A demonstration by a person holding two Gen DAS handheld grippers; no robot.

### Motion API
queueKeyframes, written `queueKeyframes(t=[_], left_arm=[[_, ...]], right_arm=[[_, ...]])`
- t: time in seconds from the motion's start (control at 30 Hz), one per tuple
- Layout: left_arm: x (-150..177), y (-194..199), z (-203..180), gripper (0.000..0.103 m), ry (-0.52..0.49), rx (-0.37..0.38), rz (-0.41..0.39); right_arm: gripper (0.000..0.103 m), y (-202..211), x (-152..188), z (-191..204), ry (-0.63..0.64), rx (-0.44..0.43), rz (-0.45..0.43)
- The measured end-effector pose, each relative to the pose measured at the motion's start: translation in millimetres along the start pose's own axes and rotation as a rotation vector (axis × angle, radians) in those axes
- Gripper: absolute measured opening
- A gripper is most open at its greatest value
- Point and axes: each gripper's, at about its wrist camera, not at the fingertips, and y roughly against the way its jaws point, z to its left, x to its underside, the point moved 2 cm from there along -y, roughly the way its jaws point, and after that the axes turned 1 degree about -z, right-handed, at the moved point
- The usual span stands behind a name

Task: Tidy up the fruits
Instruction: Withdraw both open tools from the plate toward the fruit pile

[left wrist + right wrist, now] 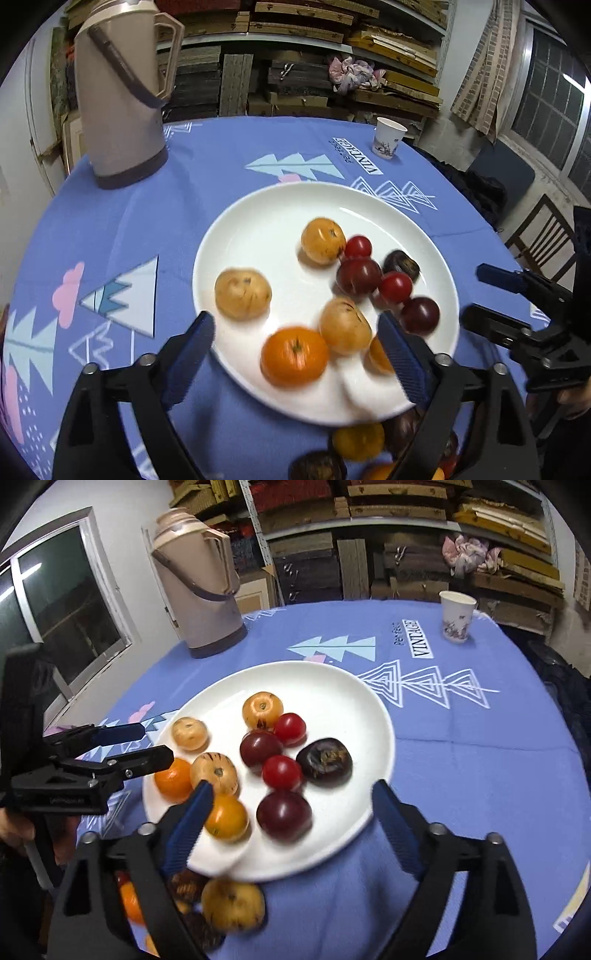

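A white plate [266,229] [332,694] on the blue cloth holds several fruits. Among them are an orange tangerine [294,356], tan round fruits [242,293], red cherry tomatoes [395,288] [282,772], dark plums [358,275] [283,815] and a wrinkled dark purple fruit [325,762]. My left gripper [295,325] [155,744] is open over the plate's near left rim, with the tangerine below its gap. My right gripper [291,790] [472,295] is open over the near right rim, above a plum. Neither holds anything. More loose fruits [357,441] [232,904] lie on the cloth in front of the plate.
A tall beige thermos jug [118,110] [199,587] stands at the back left of the table. A paper cup [388,138] [456,616] stands at the back right. Shelves of stacked boards fill the wall behind. A wooden chair [543,236] sits beyond the table's right edge.
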Motion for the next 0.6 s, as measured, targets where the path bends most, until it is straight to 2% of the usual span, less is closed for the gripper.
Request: queueKeyframes(t=[0.2, 0.4, 0.6], left_arm=[[26, 25, 7, 0.097, 0.023, -0.004, -0.014], [62, 47, 20, 0.097, 0.037, -0.006, 0.005], [94, 57, 26, 0.097, 0.063, -0.003, 0.032]], right_arm=[[0.095, 34, 31, 11, 0.072, 0.04, 0.006], [0.095, 54, 64, 21, 0.069, 0.009, 0.023], [0.095, 53, 95, 31, 0.065, -0.009, 0.066]])
